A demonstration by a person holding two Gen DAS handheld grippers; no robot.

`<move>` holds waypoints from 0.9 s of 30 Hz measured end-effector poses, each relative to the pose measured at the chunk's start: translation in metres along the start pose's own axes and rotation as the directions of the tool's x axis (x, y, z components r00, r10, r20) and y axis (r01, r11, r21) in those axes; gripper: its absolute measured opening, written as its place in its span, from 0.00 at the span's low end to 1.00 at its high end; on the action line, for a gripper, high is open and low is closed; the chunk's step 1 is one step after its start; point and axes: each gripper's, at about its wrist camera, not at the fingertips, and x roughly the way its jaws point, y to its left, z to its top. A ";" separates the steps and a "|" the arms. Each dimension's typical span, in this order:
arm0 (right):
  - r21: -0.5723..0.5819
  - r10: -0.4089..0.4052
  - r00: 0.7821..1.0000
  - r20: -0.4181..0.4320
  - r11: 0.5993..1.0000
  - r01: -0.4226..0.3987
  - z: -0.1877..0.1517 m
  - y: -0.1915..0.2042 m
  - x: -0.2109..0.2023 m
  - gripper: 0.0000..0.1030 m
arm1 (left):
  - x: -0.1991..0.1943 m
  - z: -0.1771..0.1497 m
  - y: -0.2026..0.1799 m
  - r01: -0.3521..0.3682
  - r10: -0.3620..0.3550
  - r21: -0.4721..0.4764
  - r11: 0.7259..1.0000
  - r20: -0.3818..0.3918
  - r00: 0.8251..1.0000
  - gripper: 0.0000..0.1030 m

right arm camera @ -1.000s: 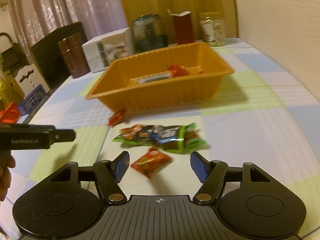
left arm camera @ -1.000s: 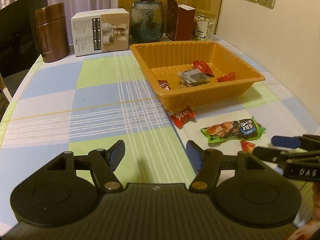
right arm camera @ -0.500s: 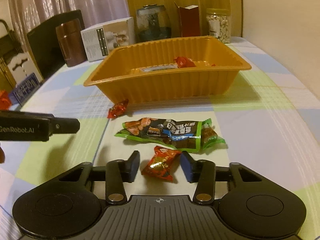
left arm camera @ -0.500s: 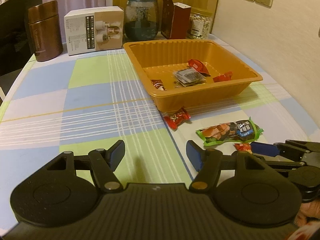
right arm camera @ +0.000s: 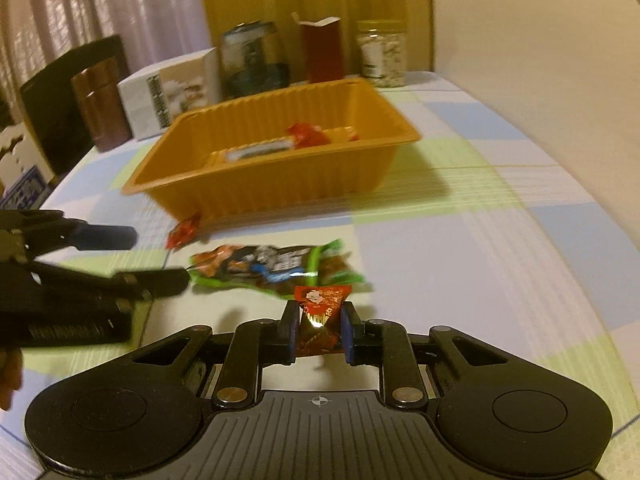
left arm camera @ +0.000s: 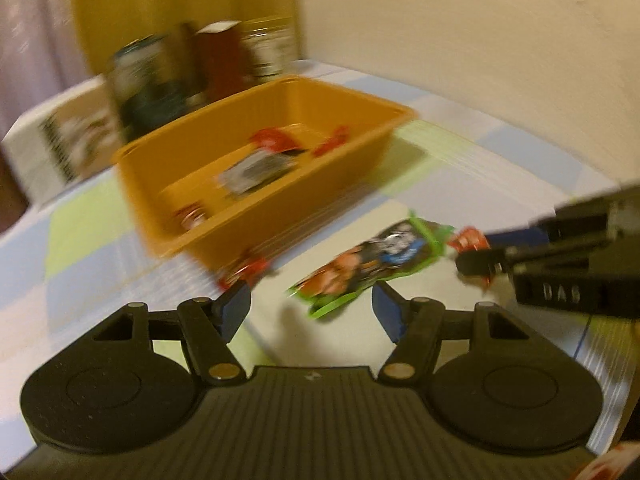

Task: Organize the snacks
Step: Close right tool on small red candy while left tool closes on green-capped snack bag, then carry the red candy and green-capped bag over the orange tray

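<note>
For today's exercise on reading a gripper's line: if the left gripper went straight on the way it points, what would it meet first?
Probably the green snack packet, lying on the tablecloth just ahead of the open left gripper; blur leaves depth uncertain.

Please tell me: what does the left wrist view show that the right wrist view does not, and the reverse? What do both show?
Only the left wrist view: the left gripper from behind, open with nothing between its fingers, and a small red snack in the tray's near corner.

Only the right wrist view: the right gripper from behind, just closed on a red candy, plus a brown canister and a dark chair.

Both: the orange tray, the green snack bag, the loose red candy by the tray.
</note>
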 end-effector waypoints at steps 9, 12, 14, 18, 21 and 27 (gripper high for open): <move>0.080 -0.030 0.999 -0.020 0.996 0.032 0.002 -0.025 0.001 0.21 | 0.038 0.013 -0.028 0.060 -0.058 0.163 0.985 -0.019 0.998 0.62; 0.090 -0.032 0.999 -0.028 0.995 0.034 0.001 -0.029 0.003 0.21 | 0.048 0.016 -0.028 0.090 -0.085 0.165 0.982 -0.039 0.996 0.61; 0.103 -0.031 0.999 -0.033 0.994 0.034 0.001 -0.031 0.004 0.21 | 0.051 0.018 -0.026 0.105 -0.098 0.157 0.982 -0.053 0.994 0.59; 0.116 -0.028 0.999 -0.035 0.993 0.032 0.002 -0.032 0.004 0.21 | 0.050 0.018 -0.027 0.116 -0.104 0.129 0.985 -0.094 0.990 0.44; 0.121 -0.027 0.999 -0.032 0.992 0.031 0.003 -0.032 0.004 0.21 | 0.040 0.015 -0.028 0.100 -0.090 0.079 0.992 -0.121 0.989 0.30; 0.124 -0.009 1.000 -0.020 0.992 0.012 0.005 -0.026 0.001 0.21 | 0.014 -0.002 -0.024 0.036 -0.051 -0.088 0.995 -0.171 0.984 0.27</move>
